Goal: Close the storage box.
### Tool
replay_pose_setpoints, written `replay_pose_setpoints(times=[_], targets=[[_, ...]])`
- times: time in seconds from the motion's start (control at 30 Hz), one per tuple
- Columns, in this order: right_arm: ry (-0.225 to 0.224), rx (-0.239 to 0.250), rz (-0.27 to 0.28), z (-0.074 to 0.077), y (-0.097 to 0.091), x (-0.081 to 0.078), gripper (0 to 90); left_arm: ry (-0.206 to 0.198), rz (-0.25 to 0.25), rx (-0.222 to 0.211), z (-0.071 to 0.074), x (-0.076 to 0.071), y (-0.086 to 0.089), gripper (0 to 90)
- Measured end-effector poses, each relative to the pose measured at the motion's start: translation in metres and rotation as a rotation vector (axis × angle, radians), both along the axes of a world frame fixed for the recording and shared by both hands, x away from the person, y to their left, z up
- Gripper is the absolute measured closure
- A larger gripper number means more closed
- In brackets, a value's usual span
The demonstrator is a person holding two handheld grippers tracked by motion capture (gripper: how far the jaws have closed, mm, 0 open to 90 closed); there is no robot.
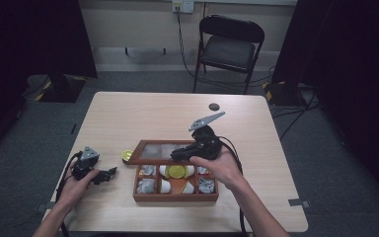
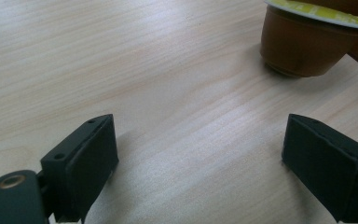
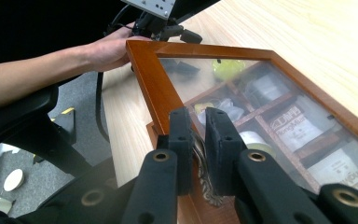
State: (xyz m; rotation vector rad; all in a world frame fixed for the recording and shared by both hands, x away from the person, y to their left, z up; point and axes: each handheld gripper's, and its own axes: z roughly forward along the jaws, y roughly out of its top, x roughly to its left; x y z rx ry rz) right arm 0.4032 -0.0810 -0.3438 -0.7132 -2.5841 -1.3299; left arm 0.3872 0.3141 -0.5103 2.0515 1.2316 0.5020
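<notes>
Jaws of the right gripper (image 3: pixel 196 140) pinch a small ornate metal handle (image 3: pixel 203 175) on the front edge of the box lid (image 3: pixel 151 84), most of that handle hidden between the pads. The glass-paned lid is held raised over the wooden box (image 1: pixel 175 196), hinged at the far side. Through the glass in the right gripper view, packets and a white pod show in the compartments, dimmed by glare, and their print is hard to read. In the high view the right gripper (image 1: pixel 183 152) and hand (image 1: pixel 217 165) cover the lid's right part. Farther out, the left gripper (image 2: pixel 200 158) has its jaws spread wide over bare table (image 2: pixel 121 60), with nothing between them. Ahead of it stands a brown pod (image 2: pixel 303 42) with a yellow foil top, cut off by the upper edge of the left gripper view; whether it touches the box corner beside it cannot be told. In the high view that pod (image 1: pixel 127 155) sits just left of the box, with the left gripper (image 1: pixel 109 173) near it. A dark round thing (image 1: pixel 214 106) lies far back on the table, too small to identify.
</notes>
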Motion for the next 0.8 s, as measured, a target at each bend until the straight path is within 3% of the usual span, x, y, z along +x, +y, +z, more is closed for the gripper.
replay_pose_setpoints(times=[0.23, 0.4, 0.8], targets=[[-0.014, -0.027, 0.017, -0.010, 0.002, -0.010, 81.2, 0.012, -0.009, 0.004, -0.001, 0.002, -0.003, 3.5], [-0.035, -0.049, 0.029, -0.017, 0.003, -0.017, 81.2, 0.012, -0.008, 0.004, -0.001, 0.002, -0.003, 3.5], [-0.036, -0.061, 0.042, -0.031, 0.003, -0.025, 81.2, 0.013, -0.006, 0.002, -0.001, 0.002, -0.004, 3.4]])
